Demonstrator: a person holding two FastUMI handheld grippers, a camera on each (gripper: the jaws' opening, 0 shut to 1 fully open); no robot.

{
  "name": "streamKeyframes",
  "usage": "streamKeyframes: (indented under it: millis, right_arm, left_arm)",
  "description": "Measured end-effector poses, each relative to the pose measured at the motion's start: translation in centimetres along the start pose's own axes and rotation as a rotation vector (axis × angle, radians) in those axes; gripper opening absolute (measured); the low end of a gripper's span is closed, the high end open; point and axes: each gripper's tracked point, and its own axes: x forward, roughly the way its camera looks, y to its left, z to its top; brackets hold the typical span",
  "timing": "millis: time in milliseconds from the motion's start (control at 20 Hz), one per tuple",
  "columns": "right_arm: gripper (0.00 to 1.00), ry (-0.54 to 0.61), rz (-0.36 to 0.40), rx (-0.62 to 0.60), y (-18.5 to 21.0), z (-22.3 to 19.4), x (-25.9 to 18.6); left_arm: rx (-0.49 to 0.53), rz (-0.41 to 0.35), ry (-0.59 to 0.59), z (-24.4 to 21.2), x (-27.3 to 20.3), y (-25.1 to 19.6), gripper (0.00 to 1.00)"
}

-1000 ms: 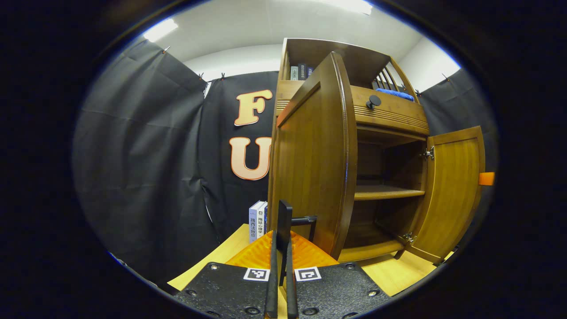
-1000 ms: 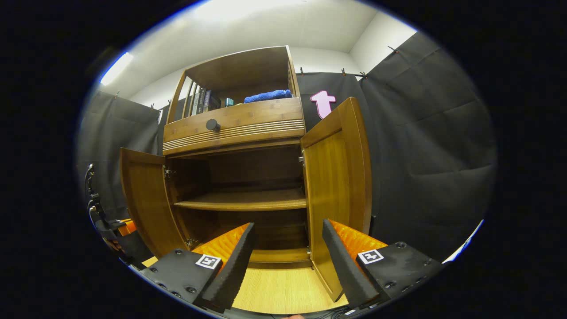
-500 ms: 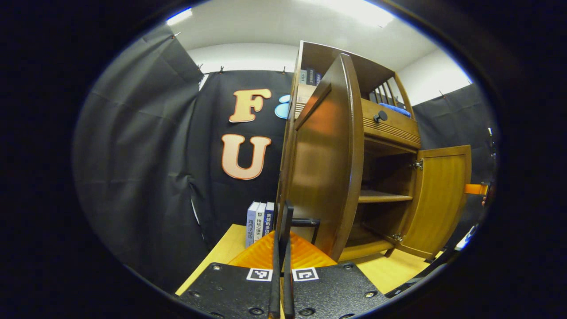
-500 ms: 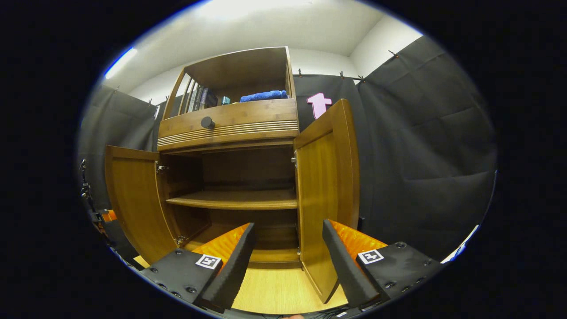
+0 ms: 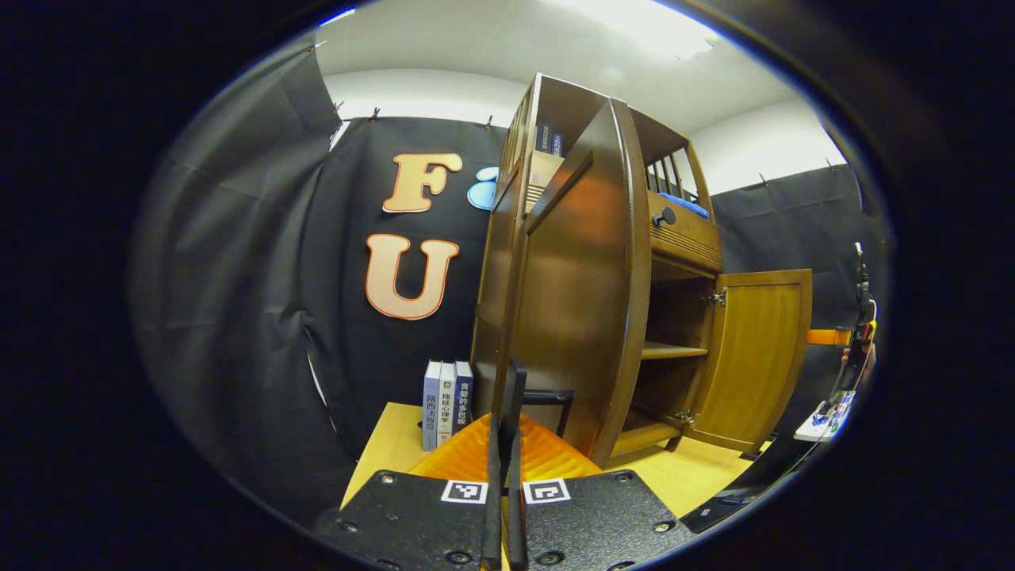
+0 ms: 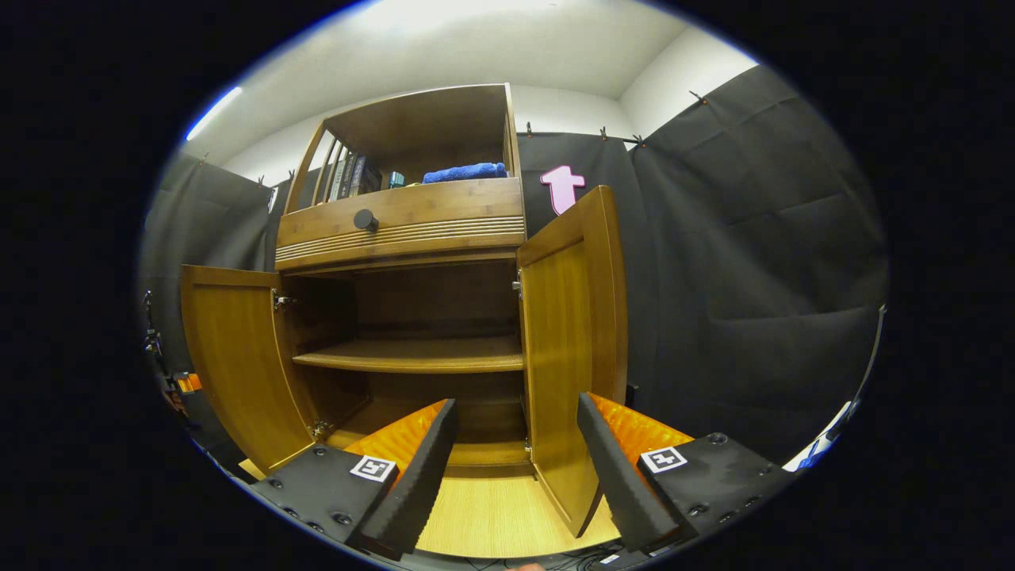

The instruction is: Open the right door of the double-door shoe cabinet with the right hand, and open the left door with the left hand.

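Jaws of the left gripper [image 5: 504,444] pinch the left door [image 5: 583,301] handle; right gripper [image 6: 514,444] gapes empty near the right door [image 6: 567,349]. Better release gently now.

We see bright ceiling lights [image 5: 642,20] overhead in the left gripper view, blown out to white. A second strip [image 6: 212,113] glows at upper left in the right gripper view. Light falls from above; the cabinet [image 6: 412,214] interior below its shelf sits in shadow. The left door [image 5: 583,285] carries a soft sheen in the left gripper view. Both views are sharp at centre. Fisheye bending curves straight edges strongly toward the rim, with a faint blue fringe there.
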Motion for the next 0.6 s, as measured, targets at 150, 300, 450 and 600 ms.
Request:
streamKeyframes:
  millis: [150, 300, 450, 600]
  right_arm:
    - [0.97, -0.006, 0.0, -0.005, 0.0, -0.2, 0.1]
    - [0.97, 0.008, 0.006, 0.004, 0.0, -0.7, 0.5]
    - [0.97, 0.007, 0.018, 0.016, 0.1, -0.8, 0.9]
    - [0.97, 0.002, 0.037, 0.022, 0.4, -0.6, 1.4]
  left_arm:
    - [0.026, 0.066, 0.004, 0.3, -1.9, 0.0, 0.02]
    - [0.03, 0.133, -0.038, 2.4, -5.3, -0.9, 0.0]
    - [0.083, 0.205, -0.079, 4.8, -7.0, -2.7, 0.0]
    - [0.112, 0.215, -0.111, 6.8, -7.0, -6.6, 0.0]
